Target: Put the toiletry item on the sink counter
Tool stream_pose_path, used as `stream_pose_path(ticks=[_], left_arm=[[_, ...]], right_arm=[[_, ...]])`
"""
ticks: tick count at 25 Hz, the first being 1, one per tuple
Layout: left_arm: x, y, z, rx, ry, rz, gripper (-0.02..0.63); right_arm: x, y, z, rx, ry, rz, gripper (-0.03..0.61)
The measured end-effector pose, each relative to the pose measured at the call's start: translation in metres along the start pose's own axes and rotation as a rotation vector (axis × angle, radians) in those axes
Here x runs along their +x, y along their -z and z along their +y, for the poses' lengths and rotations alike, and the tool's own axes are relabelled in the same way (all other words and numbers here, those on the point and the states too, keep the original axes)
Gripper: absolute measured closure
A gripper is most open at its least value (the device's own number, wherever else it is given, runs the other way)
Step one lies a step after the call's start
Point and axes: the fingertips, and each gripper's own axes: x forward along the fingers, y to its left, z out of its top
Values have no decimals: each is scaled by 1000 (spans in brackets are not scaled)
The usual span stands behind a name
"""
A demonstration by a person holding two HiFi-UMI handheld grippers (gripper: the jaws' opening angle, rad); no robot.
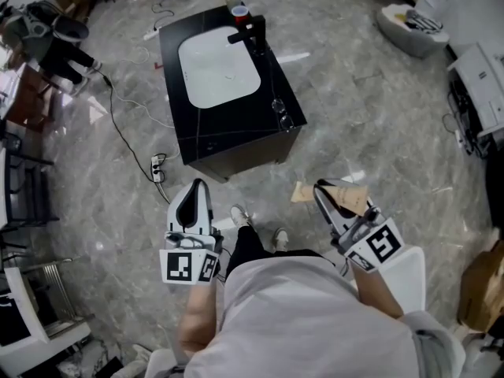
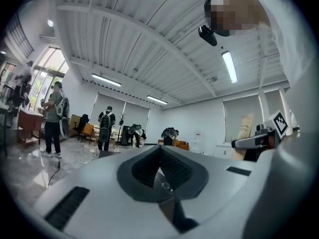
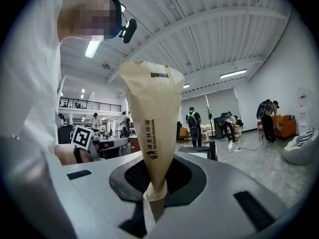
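The toiletry item [image 3: 149,113] is a tall tan paper pouch with dark print. My right gripper [image 3: 153,195] is shut on its narrow bottom end, and it rises from the jaws. In the head view the right gripper [image 1: 321,187] holds the pouch [image 1: 352,199] at lower right, over the floor and short of the counter. The black sink counter [image 1: 236,124] with a white basin [image 1: 216,65] stands ahead at the upper middle. My left gripper [image 1: 198,184] is at lower left, also short of the counter. Its jaws [image 2: 167,188] are shut together with nothing between them.
On the counter stand a black faucet [image 1: 250,31], a red cup [image 1: 239,10] at the far end and a pair of glasses [image 1: 282,113] near the right edge. A power strip and cable [image 1: 157,168] lie on the floor left of the counter. Several people stand far across the room [image 2: 105,126].
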Motion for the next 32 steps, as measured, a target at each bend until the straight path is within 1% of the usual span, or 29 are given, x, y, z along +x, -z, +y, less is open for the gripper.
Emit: stream_pose_path(ticks=[7,15,23,27,32], left_arm=[[12,9,35,-15,-2,30,611],[23,13,75,-43,-6,35,611],[30,15,120,-71,-19,30,611],[37,15,137,-86,-3,19,611],[46,12,151,-98,35,10,611]], right_arm=[[38,-3,1,4,-12,10,520],[81,-4,0,-1,-7,37,522],[131,-7,8,-19,-31,59,521],[151,-14,14,-34,-31,58,520],[169,-25,22,-50,-23,51,521]])
